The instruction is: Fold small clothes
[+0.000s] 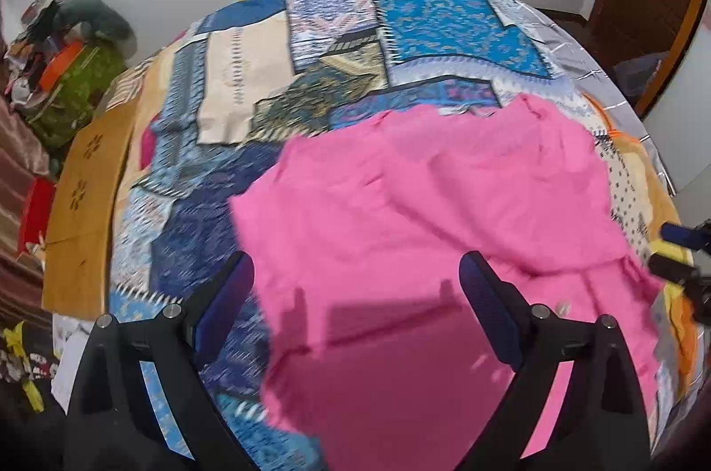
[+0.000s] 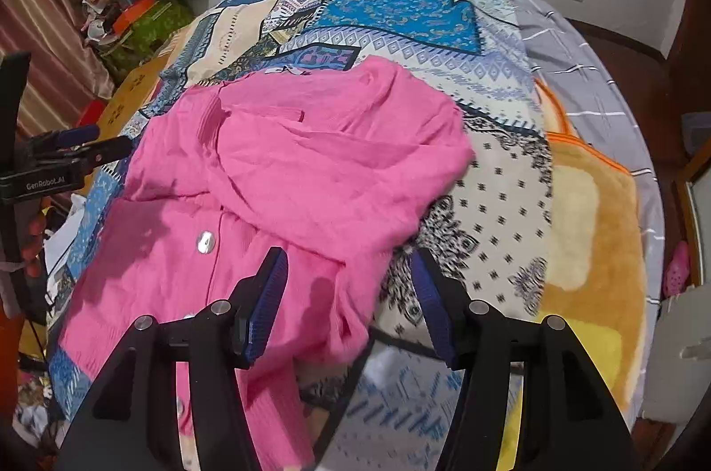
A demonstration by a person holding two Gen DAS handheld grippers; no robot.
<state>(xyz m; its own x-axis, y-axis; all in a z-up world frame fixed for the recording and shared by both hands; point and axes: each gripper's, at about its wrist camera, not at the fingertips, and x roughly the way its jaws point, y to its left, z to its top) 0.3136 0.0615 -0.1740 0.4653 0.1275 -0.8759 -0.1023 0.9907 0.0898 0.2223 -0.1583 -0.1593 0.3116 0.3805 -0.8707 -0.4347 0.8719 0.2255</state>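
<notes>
The pink buttoned cardigan lies rumpled and only partly folded on the bed, both left hand-held gripper and right hand-held gripper wide open, holding nothing.

My left gripper is wide open, both fingers spread, nothing btwn them, pointing fwd & tilted down. My right gripper also open, jaws apart, nothing clamped, angled down the same way. In the right wrist view the left unit shows at the far left edge w/ my hand behind it, fingertips only.
</notes>
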